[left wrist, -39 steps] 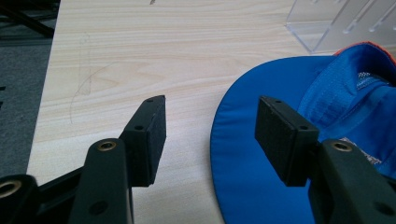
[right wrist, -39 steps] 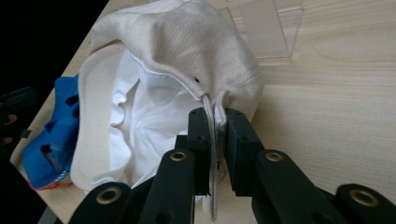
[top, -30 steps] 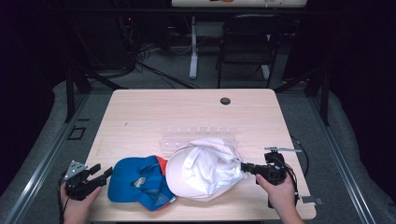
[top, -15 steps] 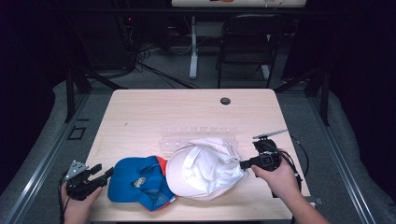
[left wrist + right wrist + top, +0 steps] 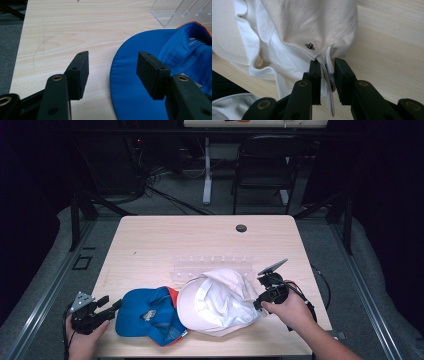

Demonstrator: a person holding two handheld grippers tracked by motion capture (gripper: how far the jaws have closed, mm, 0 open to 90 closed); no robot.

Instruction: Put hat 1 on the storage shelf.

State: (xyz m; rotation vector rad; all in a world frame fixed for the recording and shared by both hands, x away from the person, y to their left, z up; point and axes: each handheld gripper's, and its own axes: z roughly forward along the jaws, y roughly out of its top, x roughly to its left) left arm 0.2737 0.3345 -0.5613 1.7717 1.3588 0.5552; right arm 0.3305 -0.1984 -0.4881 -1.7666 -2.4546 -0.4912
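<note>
**White cap at the right hand-held gripper, blue cap beside the left one**

The white cap (image 5: 220, 302) lies upside down on the near part of the tabletop (image 5: 150, 245), a little right of the middle. Its back strap (image 5: 329, 82) stands between the jaws of the right hand-held gripper (image 5: 261, 299). These jaws have just been opening a little; in the right gripper view there is a thin gap on each side of the strap, so the pads do not seem to press on it now. A small metal stud (image 5: 310, 45) sits on the cap cloth just above the jaws.

The blue cap (image 5: 147, 314) lies left of the white cap and touches it, partly under its edge. The left hand-held gripper (image 5: 106, 306) is at the brim of the blue cap with the jaws wide open and holding nothing; in the left gripper view one jaw is over the brim (image 5: 130, 82) and the other over bare wood.

Behind both caps stands a clear plastic rack (image 5: 210, 266), just beside the white cap.
</note>
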